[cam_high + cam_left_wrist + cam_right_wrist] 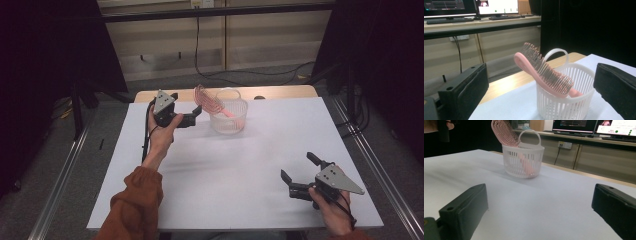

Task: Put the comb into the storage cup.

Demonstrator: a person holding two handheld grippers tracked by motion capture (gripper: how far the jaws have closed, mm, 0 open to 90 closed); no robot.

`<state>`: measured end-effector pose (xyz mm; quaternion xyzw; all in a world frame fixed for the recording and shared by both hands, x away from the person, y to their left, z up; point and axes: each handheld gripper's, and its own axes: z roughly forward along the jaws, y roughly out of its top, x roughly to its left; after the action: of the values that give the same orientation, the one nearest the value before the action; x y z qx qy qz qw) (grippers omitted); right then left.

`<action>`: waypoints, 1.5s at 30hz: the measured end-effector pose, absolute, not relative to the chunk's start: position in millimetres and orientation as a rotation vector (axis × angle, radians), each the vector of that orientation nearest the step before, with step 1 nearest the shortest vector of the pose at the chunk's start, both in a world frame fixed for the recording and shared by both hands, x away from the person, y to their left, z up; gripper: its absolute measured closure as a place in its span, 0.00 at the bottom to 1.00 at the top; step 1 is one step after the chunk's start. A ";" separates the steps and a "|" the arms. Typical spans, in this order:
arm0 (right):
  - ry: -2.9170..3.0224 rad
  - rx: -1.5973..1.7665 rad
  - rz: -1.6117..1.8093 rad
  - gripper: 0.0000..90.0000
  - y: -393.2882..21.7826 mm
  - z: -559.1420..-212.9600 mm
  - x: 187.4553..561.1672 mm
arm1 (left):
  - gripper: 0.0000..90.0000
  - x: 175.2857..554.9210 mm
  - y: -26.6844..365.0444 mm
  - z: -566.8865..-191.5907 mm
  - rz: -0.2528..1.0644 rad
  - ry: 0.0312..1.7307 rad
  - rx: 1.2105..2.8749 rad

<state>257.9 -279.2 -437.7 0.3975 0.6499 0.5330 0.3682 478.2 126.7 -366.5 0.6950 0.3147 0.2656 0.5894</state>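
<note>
1. A pink hairbrush (207, 100) stands handle-down in a white slotted basket (229, 120) at the far side of the tabletop (225, 180), its bristled head leaning over the rim.
2. Just beside the basket, the left claw (197, 114) hangs with jaws apart, empty, likely having released the brush.
3. Well apart from the basket, the right claw (297, 167) rests idle, jaws apart.
4. No readable labels.

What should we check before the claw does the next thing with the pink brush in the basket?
1. Left claw open: ok, jaws spread wide.
2. Left claw close to the brush: ok, just beside it.
3. Brush inside the basket: ok, handle end down, bristle head leaning out over the rim.
4. Basket upright on the table: ok.
5. Right claw out of the way: ok, open, at the near right of the table.
6. Will the basket stay put if the brush is pulled: cannot tell.
</note>
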 end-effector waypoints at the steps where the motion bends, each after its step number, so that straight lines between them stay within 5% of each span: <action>1: 1.669 1.020 1.370 0.00 -279.2 -437.7 257.9 | 0.00 476.9 127.7 -366.4 0.618 0.730 1.619; 45: 1.650 1.023 1.362 0.00 -280.0 -436.8 258.1 | 0.00 415.1 178.5 -372.4 0.670 0.739 1.548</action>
<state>258.1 -280.0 -436.8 0.3999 0.6448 0.5323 0.3755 415.1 178.5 -372.4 0.6690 0.3195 0.2898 0.6053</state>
